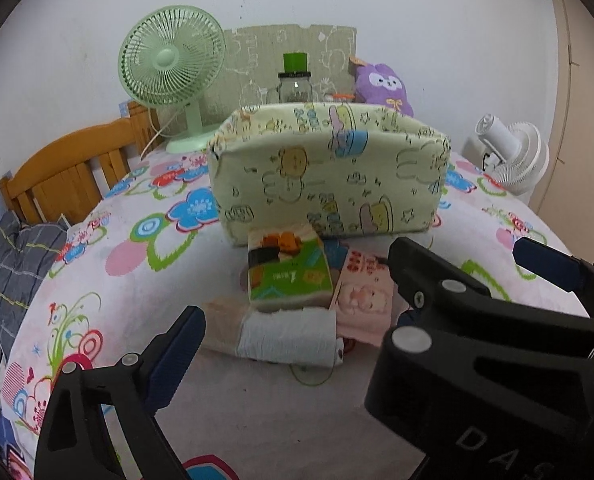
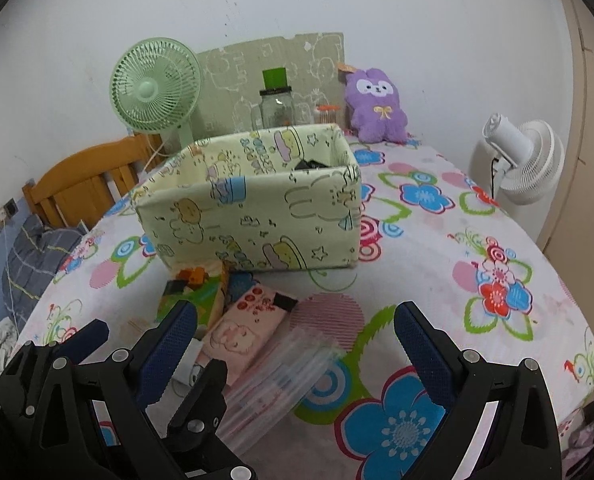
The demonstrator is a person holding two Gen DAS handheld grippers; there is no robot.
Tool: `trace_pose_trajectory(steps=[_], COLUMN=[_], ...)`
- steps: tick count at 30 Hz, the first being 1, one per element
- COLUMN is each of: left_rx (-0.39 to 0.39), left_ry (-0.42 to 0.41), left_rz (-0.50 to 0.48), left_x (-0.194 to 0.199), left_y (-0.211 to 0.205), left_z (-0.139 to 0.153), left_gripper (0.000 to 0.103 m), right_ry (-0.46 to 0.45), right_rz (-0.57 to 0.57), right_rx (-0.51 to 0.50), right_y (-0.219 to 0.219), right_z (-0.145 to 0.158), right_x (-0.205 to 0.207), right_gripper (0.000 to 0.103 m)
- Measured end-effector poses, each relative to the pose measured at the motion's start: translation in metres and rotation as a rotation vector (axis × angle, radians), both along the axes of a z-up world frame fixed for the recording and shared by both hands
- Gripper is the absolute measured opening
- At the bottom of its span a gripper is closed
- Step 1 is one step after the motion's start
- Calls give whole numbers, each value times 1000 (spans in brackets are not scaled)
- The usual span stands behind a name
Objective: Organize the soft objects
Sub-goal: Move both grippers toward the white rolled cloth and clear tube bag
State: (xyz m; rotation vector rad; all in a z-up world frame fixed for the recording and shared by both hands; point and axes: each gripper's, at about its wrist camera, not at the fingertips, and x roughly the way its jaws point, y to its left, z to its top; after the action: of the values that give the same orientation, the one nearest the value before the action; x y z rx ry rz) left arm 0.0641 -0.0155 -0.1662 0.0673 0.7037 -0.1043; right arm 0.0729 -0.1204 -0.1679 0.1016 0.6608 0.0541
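A pale green cartoon-print fabric box (image 1: pixel 329 172) stands on the flowered bed cover (image 1: pixel 137 280); it also shows in the right wrist view (image 2: pixel 257 220) with something dark inside. In front of it lie a green tissue pack (image 1: pixel 287 272), a pink tissue pack (image 1: pixel 363 296) and a white rolled pack (image 1: pixel 289 338). Clear plastic bags (image 2: pixel 281 384) lie between my right gripper's fingers. My left gripper (image 1: pixel 289 340) is open, just short of the white pack. My right gripper (image 2: pixel 297 340) is open above the bags; its body crosses the left wrist view. A purple plush (image 2: pixel 377 106) sits at the back.
A green desk fan (image 1: pixel 173 68), a glass jar with a green-topped bottle (image 1: pixel 295 80) and a cardboard sheet (image 1: pixel 257 52) stand against the wall behind the box. A white fan (image 2: pixel 521 160) stands at the right. A wooden bed frame (image 1: pixel 69 176) and grey bedding (image 1: pixel 13 264) are at the left.
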Motion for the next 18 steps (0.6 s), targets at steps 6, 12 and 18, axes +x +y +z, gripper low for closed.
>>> trace_pose_trajectory(steps=[6,12,18], left_rx=[-17,-8,-26], left_ry=[35,58,98], left_rz=[1,10,0], left_x=[2,1,0], left_y=[4,6,3], left_z=[-9,-16,-21], left_gripper=[96,95,94], right_ry=[42,89,155], right_rz=[14,17,16], right_rx=[-35,-44,-18], right_y=[7,11,10], right_z=[-11,-21,-37], right_x=[2,2,6], right_gripper=[98,89,73])
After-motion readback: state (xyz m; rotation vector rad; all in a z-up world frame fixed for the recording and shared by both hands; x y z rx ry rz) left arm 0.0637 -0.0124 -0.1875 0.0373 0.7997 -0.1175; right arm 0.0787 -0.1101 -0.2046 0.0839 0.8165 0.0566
